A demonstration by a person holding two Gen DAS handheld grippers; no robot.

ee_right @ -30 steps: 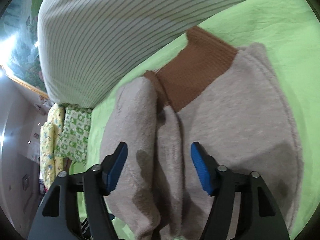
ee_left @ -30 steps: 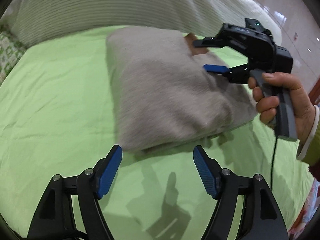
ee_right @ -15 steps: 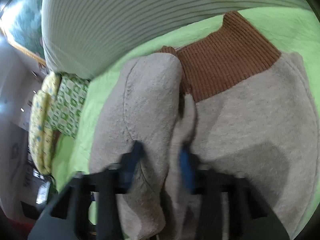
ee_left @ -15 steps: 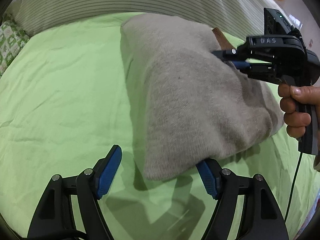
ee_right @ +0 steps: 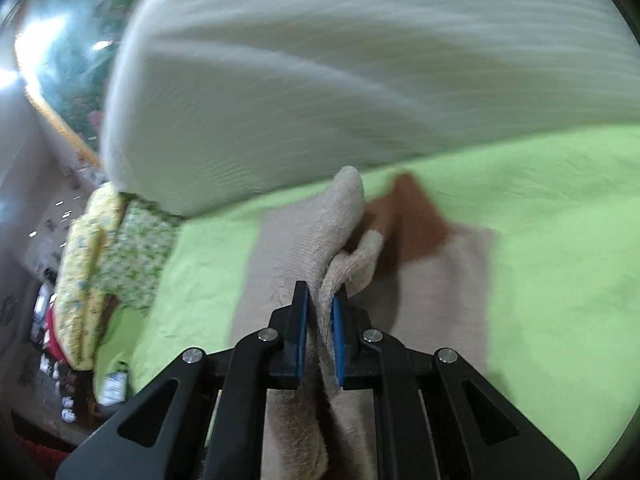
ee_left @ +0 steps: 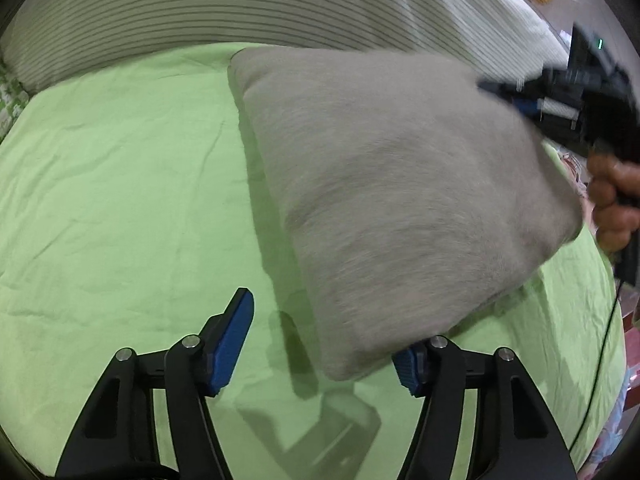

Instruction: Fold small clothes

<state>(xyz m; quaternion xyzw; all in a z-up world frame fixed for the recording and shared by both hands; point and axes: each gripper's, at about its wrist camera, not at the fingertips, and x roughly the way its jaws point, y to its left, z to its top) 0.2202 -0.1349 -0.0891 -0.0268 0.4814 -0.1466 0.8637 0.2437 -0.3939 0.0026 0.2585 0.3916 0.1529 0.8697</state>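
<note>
Loosely folded grey knit garment [ee_left: 404, 196], brown ribbed waistband [ee_right: 408, 220]

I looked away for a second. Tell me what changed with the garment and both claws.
The right claw has just closed on the beige garment and lifted that edge off the green sheet. The left claw has just narrowed around the near corner, pads not pressing. The striped bedding stayed put.
</note>
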